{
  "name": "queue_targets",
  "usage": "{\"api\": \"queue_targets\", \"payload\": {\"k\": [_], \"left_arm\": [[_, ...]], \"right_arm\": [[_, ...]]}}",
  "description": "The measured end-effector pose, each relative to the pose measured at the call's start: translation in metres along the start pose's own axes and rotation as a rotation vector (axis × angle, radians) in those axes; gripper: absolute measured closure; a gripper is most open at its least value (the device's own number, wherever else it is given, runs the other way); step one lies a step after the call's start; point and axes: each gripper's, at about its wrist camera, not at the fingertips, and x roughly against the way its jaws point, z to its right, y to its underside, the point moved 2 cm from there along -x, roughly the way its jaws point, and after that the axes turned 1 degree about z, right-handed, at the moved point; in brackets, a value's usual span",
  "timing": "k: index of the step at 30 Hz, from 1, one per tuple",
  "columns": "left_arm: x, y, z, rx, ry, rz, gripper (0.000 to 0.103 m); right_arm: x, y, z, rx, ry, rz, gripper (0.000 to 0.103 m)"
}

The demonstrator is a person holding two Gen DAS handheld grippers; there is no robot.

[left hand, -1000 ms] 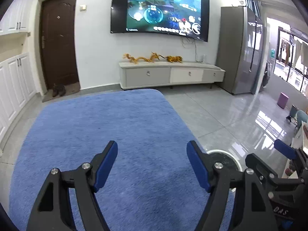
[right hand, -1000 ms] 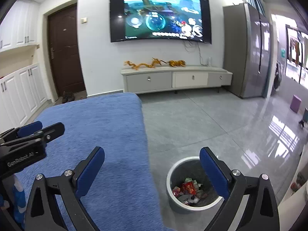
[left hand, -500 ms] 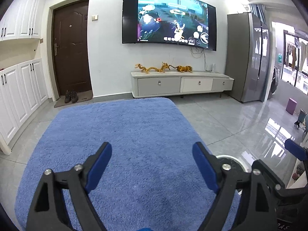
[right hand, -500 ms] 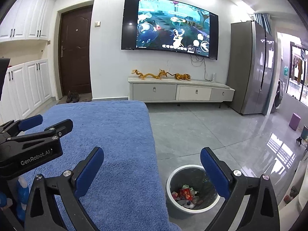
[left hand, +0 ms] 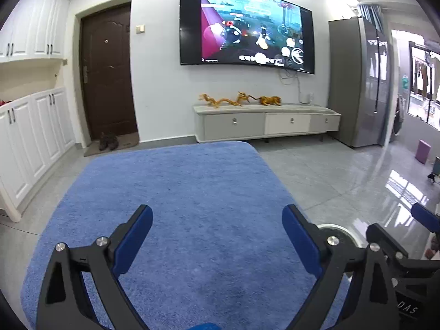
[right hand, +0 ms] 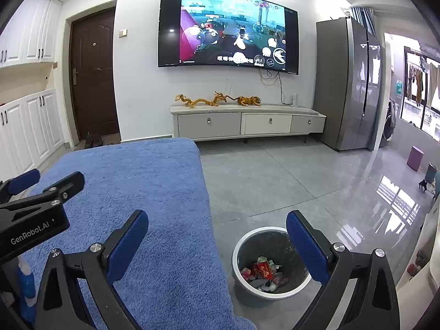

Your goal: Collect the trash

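Observation:
A grey trash bin (right hand: 242, 250) with a white rim stands on the tiled floor just right of the blue rug (right hand: 143, 192). Red and white wrappers (right hand: 262, 271) lie inside it. My right gripper (right hand: 217, 242) is open and empty, above the rug's right edge and the bin. My left gripper (left hand: 217, 236) is open and empty over the rug (left hand: 178, 192); the bin's rim (left hand: 334, 229) peeks out behind its right finger. Each gripper shows in the other's view: the left (right hand: 41, 192) and the right (left hand: 423, 220). No loose trash shows on the rug.
A low TV cabinet (right hand: 247, 123) with golden dragon figures stands at the far wall under a wall TV (right hand: 228, 30). A brown door (right hand: 92, 74) and white cupboards (right hand: 30, 126) are at left. A grey fridge (right hand: 349, 82) and a purple stool (right hand: 415, 158) are at right.
Both views have tilted upward and drawn back, showing more of the room and less rug near me. The grippers stayed open and empty. The bin's contents are unchanged.

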Motion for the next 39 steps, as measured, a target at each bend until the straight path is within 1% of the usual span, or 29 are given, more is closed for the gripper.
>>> {"api": "queue_targets", "payload": {"k": [4, 7, 14, 24, 39], "left_arm": [[-0.006, 0.001, -0.007, 0.007, -0.020, 0.001, 0.008], [-0.011, 0.002, -0.010, 0.012, -0.022, -0.004, 0.008], [-0.023, 0.004, -0.010, 0.011, -0.008, -0.019, 0.008], [-0.041, 0.012, -0.013, 0.009, 0.021, -0.049, 0.008], [-0.053, 0.017, -0.008, -0.013, 0.011, -0.066, 0.008]], "right_arm": [[-0.005, 0.000, -0.004, 0.005, 0.002, -0.003, 0.002], [-0.008, 0.000, -0.005, 0.002, 0.005, 0.002, 0.002], [-0.016, -0.002, -0.006, 0.009, 0.021, 0.000, 0.002], [-0.037, 0.005, -0.007, 0.016, 0.035, -0.054, 0.002], [-0.047, 0.008, 0.001, 0.006, 0.047, -0.071, 0.002]]}}
